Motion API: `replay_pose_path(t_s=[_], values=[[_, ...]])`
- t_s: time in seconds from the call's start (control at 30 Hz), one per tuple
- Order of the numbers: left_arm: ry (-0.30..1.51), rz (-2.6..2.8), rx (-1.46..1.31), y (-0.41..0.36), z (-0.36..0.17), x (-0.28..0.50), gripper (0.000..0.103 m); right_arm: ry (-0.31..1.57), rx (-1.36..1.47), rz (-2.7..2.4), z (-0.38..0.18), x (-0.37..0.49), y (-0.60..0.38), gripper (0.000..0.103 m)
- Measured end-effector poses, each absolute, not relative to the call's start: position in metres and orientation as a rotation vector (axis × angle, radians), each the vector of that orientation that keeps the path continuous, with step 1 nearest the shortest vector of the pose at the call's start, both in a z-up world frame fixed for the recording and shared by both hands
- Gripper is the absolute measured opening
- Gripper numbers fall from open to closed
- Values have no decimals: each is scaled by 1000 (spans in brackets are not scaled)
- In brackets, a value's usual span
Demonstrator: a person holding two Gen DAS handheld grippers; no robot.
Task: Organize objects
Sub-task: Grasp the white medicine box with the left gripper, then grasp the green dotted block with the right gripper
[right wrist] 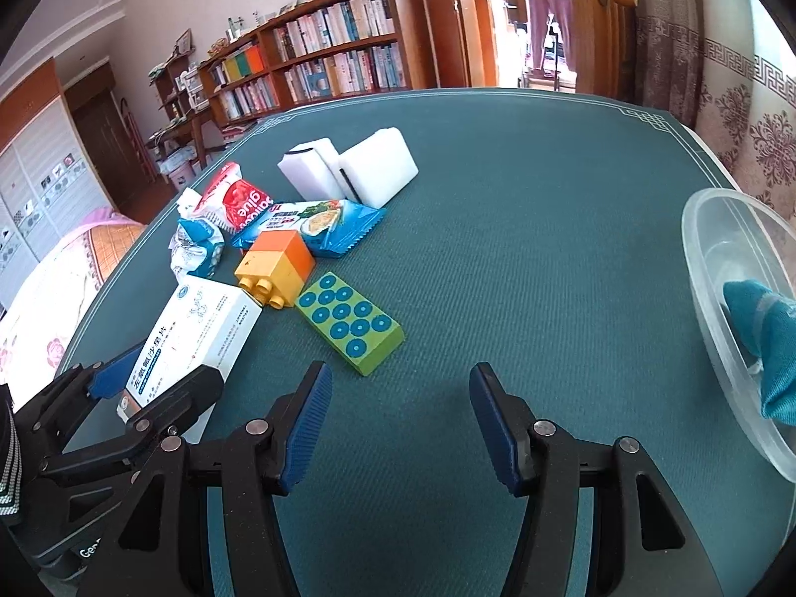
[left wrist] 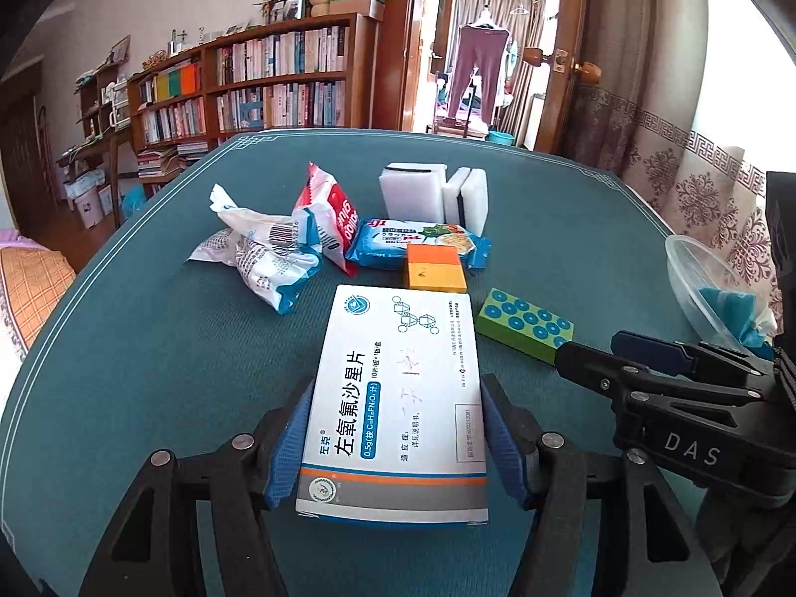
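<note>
One teal cloth (right wrist: 761, 348) half cut off, clear bowl (right wrist: 716, 268)

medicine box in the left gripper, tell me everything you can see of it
The medicine box is a flat white cardboard carton with blue Chinese lettering, a blue strip, an orange stripe near one end and a round logo. It looks closed and undented. Its near end sits between the blue pads of the left gripper, which press on its long sides; the far end points toward the yellow and orange block, close to it. Whether it rests on the green table is unclear.
</note>
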State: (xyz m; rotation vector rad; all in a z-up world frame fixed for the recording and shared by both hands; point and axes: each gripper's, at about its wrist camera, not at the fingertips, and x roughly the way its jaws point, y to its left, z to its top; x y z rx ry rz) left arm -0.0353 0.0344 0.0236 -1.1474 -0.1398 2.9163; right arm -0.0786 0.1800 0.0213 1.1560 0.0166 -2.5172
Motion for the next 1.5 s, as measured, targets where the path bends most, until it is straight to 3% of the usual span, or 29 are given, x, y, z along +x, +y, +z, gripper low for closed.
replay_pose_path(t_s=[0.3, 0.6, 1.0, 1.4, 1.5], values=[[-175, 2932, -1164, 33, 20, -34, 67, 171, 1135, -2443, 14, -102, 149, 58], [-177, 2917, -1174, 33, 19, -33, 67, 275, 1106, -2482, 10, -99, 140, 32], [-159, 2911, -1164, 34, 21, -33, 67, 122, 1136, -2577, 12, -66, 185, 31], [-135, 2906, -1151, 38, 21, -33, 67, 138, 1166, -2619, 10, -51, 198, 33], [-130, 2904, -1149, 38, 21, -32, 67, 161, 1159, -2616, 10, -55, 192, 37]])
